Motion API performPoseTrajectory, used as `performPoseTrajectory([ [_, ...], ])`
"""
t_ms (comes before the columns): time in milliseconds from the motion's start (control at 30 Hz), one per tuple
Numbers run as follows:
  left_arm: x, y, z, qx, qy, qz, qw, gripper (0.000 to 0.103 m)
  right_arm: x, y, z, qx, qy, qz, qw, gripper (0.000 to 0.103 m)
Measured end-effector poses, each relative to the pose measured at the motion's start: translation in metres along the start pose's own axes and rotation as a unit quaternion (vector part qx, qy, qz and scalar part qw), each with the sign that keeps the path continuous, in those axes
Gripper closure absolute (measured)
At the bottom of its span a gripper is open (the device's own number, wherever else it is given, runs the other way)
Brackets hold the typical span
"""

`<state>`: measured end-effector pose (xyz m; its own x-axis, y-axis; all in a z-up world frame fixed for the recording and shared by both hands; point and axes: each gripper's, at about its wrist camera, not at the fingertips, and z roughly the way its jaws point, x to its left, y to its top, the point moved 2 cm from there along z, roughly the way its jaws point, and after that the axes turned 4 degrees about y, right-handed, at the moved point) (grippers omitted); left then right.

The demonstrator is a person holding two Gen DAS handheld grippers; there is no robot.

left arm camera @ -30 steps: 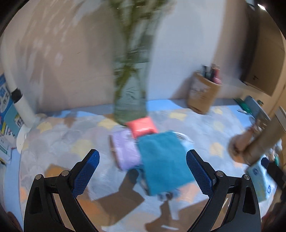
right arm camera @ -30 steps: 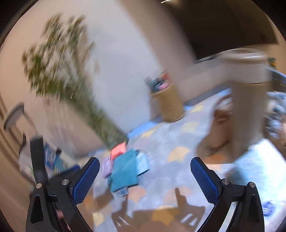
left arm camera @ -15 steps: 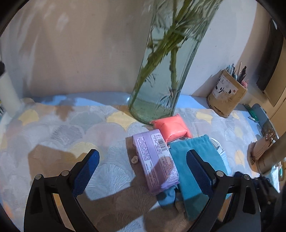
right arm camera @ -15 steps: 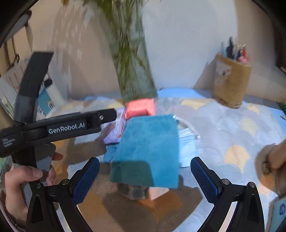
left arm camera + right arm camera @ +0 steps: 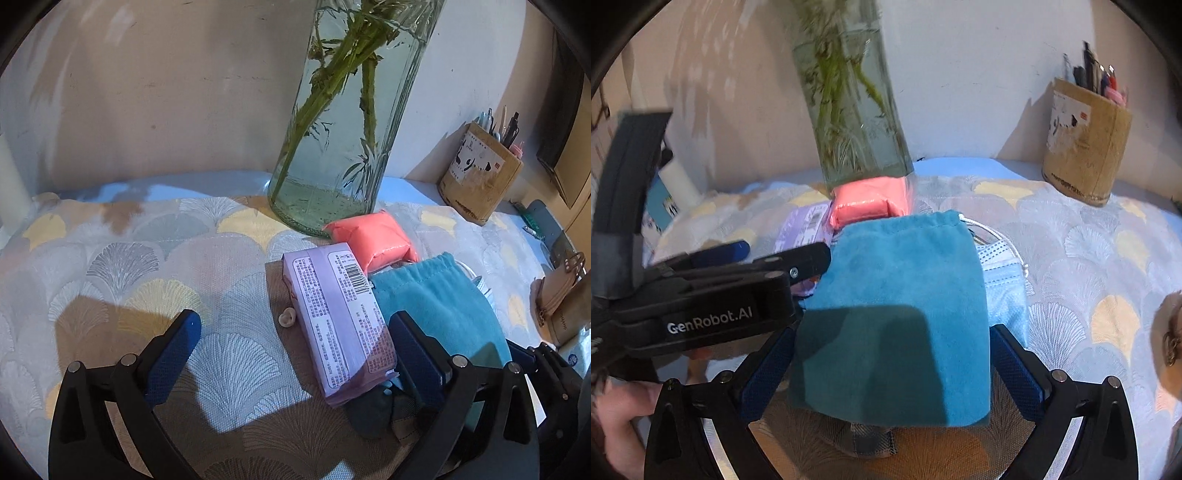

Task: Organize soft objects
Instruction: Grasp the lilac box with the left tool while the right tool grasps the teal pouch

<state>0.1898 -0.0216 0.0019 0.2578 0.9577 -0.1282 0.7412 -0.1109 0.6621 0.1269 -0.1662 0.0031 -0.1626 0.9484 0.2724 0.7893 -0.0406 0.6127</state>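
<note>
Both grippers now low over the pile of soft objects, fingers apart on each.

A second ago my views were blurred and the pile lay farther off; now my left gripper (image 5: 293,350) straddles the lilac plastic-wrapped tissue pack (image 5: 338,325) at lower centre, and my right gripper (image 5: 892,373) straddles the teal velvet drawstring pouch (image 5: 897,314), so I judge that grasping can begin. Neither pair of fingers is clamped on anything. Counted on the fan-patterned bench (image 5: 147,266): one lilac pack, one teal pouch, one coral soft packet (image 5: 373,240) touching the vase base, one pale blue face mask (image 5: 1004,288) under the pouch's right edge, one clear glass vase of green stems (image 5: 343,122), one brown pen holder (image 5: 480,173) at upper right.
</note>
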Motion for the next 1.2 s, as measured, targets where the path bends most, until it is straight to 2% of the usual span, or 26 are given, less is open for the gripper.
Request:
performPoseTrajectory([
  [100,0.0,-0.001,0.0,0.001,0.003,0.002,1.0,0.001,-0.007,0.0,-0.006,-0.016,0.011,0.023,1.0,0.016],
  [133,0.0,-0.001,0.0,0.001,0.005,0.004,1.0,0.001,-0.009,0.0,-0.007,-0.02,0.012,0.028,0.999,0.027],
  [200,-0.001,0.0,0.001,0.001,0.004,0.003,1.0,0.001,-0.011,-0.001,-0.012,-0.031,0.017,0.035,0.999,0.039],
  [233,-0.001,0.0,0.001,0.001,0.003,0.002,1.0,0.001,-0.012,-0.001,-0.014,-0.037,0.026,0.038,0.998,0.049],
  [300,-0.001,0.0,0.001,0.001,0.001,0.001,1.0,0.001,-0.016,-0.002,-0.018,-0.048,0.037,0.049,0.997,0.057],
  [467,0.0,0.0,0.0,0.001,0.0,0.0,1.0,0.001,-0.019,-0.002,-0.02,-0.052,0.051,0.059,0.996,0.055],
  [533,0.001,0.0,-0.001,0.001,-0.002,-0.002,1.0,0.001,-0.019,-0.002,-0.02,-0.052,0.04,0.058,0.996,0.028],
  [567,0.001,0.0,-0.001,0.0,-0.003,-0.004,1.0,0.001,-0.019,-0.002,-0.021,-0.054,0.028,0.059,0.996,0.023],
  [667,0.0,0.0,-0.002,0.001,-0.001,-0.003,1.0,0.001,-0.017,-0.001,-0.025,-0.07,0.008,0.055,0.996,0.021],
  [867,0.0,0.0,-0.002,0.001,0.0,-0.003,1.0,0.001,0.001,0.005,-0.01,-0.04,-0.043,-0.004,0.998,0.022],
  [900,0.0,0.001,-0.003,0.001,0.0,-0.003,1.0,0.001,0.006,0.005,-0.01,-0.042,-0.044,-0.019,0.998,0.039],
  [933,-0.001,0.001,-0.003,0.001,0.0,-0.003,1.0,0.001,0.009,0.005,-0.012,-0.047,-0.04,-0.028,0.998,0.068],
  [967,-0.001,0.001,-0.003,0.002,0.0,-0.002,1.0,0.001,0.01,0.004,-0.013,-0.049,-0.04,-0.032,0.997,0.075],
  [1033,0.0,0.001,-0.003,0.002,-0.001,-0.003,1.0,0.001,0.008,0.004,-0.016,-0.057,-0.036,-0.029,0.997,0.081],
  [1067,0.0,0.001,-0.003,0.001,-0.001,-0.004,1.0,0.001,0.004,0.003,-0.02,-0.068,-0.026,-0.018,0.997,0.081],
  [1200,0.001,0.001,-0.004,0.0,-0.003,-0.003,1.0,0.001,-0.018,0.0,-0.041,-0.119,0.041,0.03,0.992,0.081],
])
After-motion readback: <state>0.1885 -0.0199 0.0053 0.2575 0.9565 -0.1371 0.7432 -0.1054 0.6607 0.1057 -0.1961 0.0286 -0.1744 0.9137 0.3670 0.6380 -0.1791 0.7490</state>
